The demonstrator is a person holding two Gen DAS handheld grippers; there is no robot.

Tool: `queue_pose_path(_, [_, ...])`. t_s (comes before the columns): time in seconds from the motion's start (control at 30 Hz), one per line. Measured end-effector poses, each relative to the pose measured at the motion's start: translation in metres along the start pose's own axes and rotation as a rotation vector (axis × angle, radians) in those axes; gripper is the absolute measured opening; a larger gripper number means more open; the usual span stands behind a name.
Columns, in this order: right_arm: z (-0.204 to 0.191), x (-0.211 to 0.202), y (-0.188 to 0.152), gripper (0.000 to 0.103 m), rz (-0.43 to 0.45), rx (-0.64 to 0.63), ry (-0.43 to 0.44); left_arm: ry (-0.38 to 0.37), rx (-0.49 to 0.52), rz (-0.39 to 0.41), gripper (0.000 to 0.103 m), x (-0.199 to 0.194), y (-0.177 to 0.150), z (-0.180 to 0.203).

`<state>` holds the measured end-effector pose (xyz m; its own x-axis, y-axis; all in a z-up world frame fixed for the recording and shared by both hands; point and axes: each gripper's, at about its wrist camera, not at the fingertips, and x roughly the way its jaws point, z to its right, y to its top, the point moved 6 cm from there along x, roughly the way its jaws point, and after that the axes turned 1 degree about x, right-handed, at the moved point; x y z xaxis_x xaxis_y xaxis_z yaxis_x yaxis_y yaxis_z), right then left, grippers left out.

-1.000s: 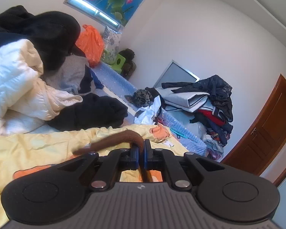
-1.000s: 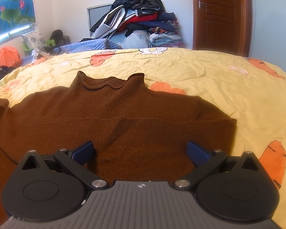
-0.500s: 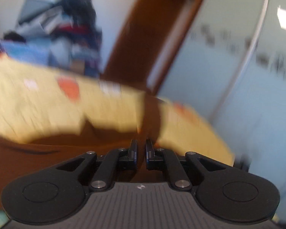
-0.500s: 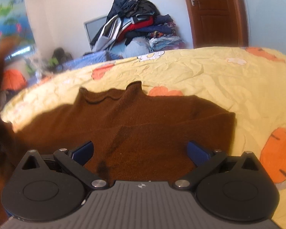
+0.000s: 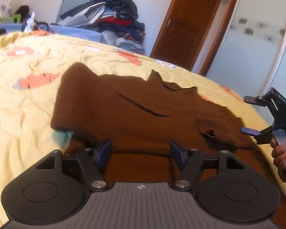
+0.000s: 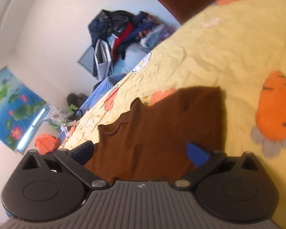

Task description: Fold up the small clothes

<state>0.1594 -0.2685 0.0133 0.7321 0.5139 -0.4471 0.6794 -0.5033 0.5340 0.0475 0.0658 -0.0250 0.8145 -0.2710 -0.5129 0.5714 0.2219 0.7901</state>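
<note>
A small brown knitted sweater (image 5: 135, 114) lies flat on the yellow bedspread (image 5: 19, 114). One sleeve is folded across its body, with the ribbed cuff (image 5: 209, 126) near the right edge. My left gripper (image 5: 141, 152) hovers just over the near hem, its jaws opening, nothing pressed between the blue pads. In the right wrist view the sweater (image 6: 162, 129) lies tilted under my right gripper (image 6: 141, 152), which is open and rolled sideways. That right gripper (image 5: 257, 116) also shows at the right edge of the left wrist view, held by a hand (image 5: 280, 152).
A heap of clothes (image 5: 112, 15) is stacked against the far wall beside a wooden door (image 5: 186, 28). Carrot prints (image 6: 276, 110) dot the bedspread. An orange bag (image 6: 47, 143) and a lotus picture (image 6: 11, 105) are at the far left. A pale wardrobe (image 5: 257, 47) stands on the right.
My left gripper swung rightward and down across the bed with the sleeve, let it go on the sweater's body, and its jaws parted. The right gripper rolled sideways, staying open.
</note>
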Motion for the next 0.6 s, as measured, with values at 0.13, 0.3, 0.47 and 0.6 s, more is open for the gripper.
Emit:
queue_pose_path(0.13, [-0.067, -0.002, -0.036, 0.103, -0.074, -0.379, -0.069, -0.003, 0.014, -0.010, 0.090, 0.003, 0.002, 0.007])
queue_pose_path(0.3, [-0.127, 0.025, -0.120, 0.102, -0.174, -1.026, -0.162, -0.044, -0.016, -0.005, 0.092, 0.006, -0.002, 0.002])
queue_pose_path(0.47, [-0.102, 0.032, -0.092, 0.100, -0.109, -0.941, -0.349, -0.082, -0.075, 0.009, 0.092, 0.006, -0.001, -0.005])
queue_pose_path(0.6, [-0.081, 0.013, -0.075, 0.100, -0.134, -0.660, -0.218, -0.096, -0.090, 0.013, 0.094, 0.006, 0.000, -0.006])
